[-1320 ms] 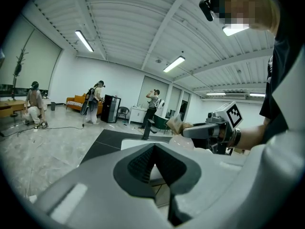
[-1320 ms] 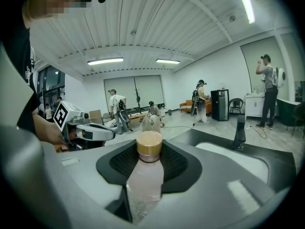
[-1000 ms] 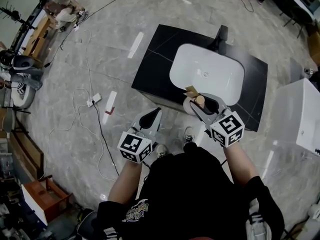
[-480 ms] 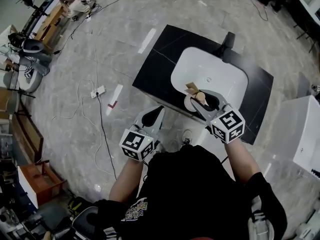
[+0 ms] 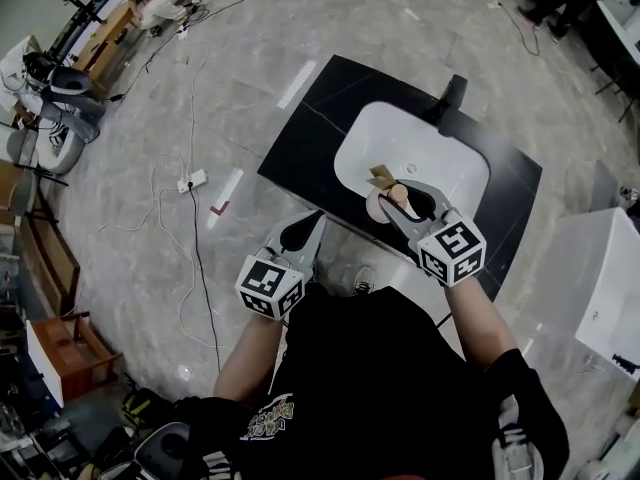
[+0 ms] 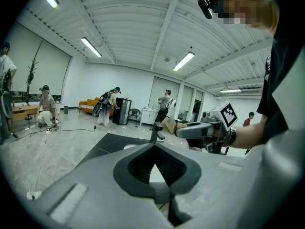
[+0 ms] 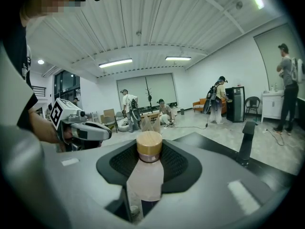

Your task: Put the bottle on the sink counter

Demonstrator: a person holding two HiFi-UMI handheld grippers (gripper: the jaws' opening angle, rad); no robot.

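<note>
Right gripper (image 5: 405, 208) jaws pinch the clear bottle (image 7: 144, 179) by its body, with the wooden cap (image 7: 149, 146) sticking up past the pads. Bottle is held over the front edge of the black sink counter (image 5: 300, 153), beside the white basin (image 5: 400, 148). Left gripper (image 5: 300, 238) jaws are pressed together with nothing between.

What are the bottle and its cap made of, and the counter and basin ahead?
Bottle: translucent pale pink, frosted look; plastic or glass, cannot tell which.
Cap: matte tan, wood-coloured; likely wood or bamboo.
Counter: black, thin pale veins, slight sheen; looks like polished stone or an imitation.
Basin: smooth glossy white; probably ceramic.
</note>
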